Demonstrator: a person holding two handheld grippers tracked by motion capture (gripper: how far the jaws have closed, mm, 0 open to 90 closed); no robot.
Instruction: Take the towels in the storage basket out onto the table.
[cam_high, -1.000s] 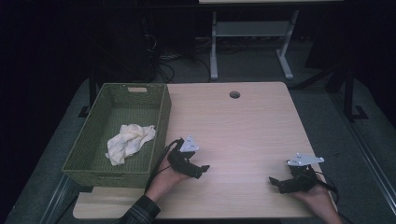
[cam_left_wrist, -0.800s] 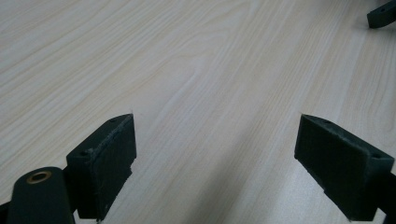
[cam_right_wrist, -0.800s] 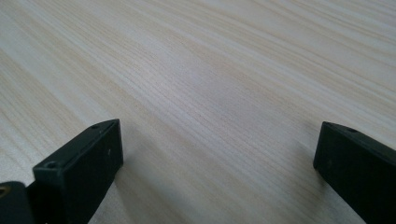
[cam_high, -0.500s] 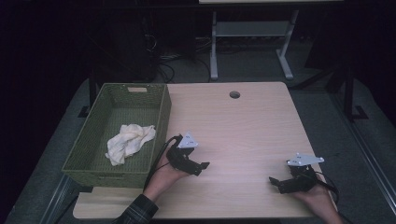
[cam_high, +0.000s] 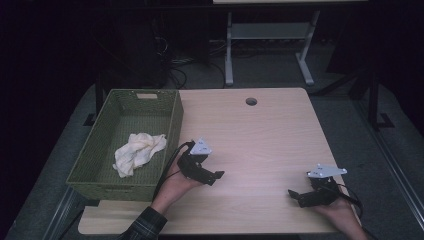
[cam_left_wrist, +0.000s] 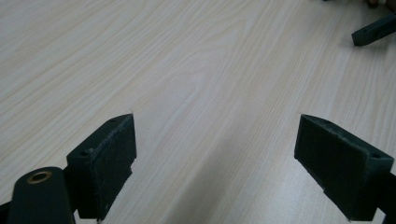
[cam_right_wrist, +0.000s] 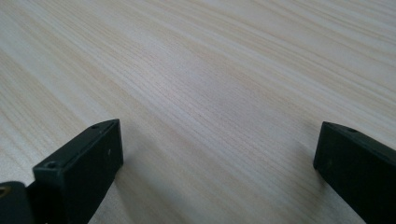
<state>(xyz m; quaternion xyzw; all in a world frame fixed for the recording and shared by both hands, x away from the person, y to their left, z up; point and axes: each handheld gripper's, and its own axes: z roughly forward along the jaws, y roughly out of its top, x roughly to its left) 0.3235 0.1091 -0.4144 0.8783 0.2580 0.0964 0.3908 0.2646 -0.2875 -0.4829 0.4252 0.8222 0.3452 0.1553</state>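
Note:
A green woven basket (cam_high: 90, 165) stands at the table's left edge with a crumpled cream cloth (cam_high: 137, 151) lying in it. Just right of the basket, low over the wood, my left gripper (cam_high: 218, 176) is open with nothing between its jaws. In the left gripper view the left gripper (cam_left_wrist: 215, 163) frames bare tabletop, and a jaw of the other gripper (cam_left_wrist: 373, 30) shows at the top right. Near the front right corner my right gripper (cam_high: 294, 196) rests open on the table. The right gripper view has the right gripper (cam_right_wrist: 215, 163) spread wide over bare wood.
The light wooden table (cam_high: 260, 140) has a round cable hole (cam_high: 251, 101) near its far edge. Beyond the table stand a white metal frame (cam_high: 270, 35) and loose cables on a dark floor.
My left gripper has shifted slightly away from me and toward the basket. The right gripper has stayed in place.

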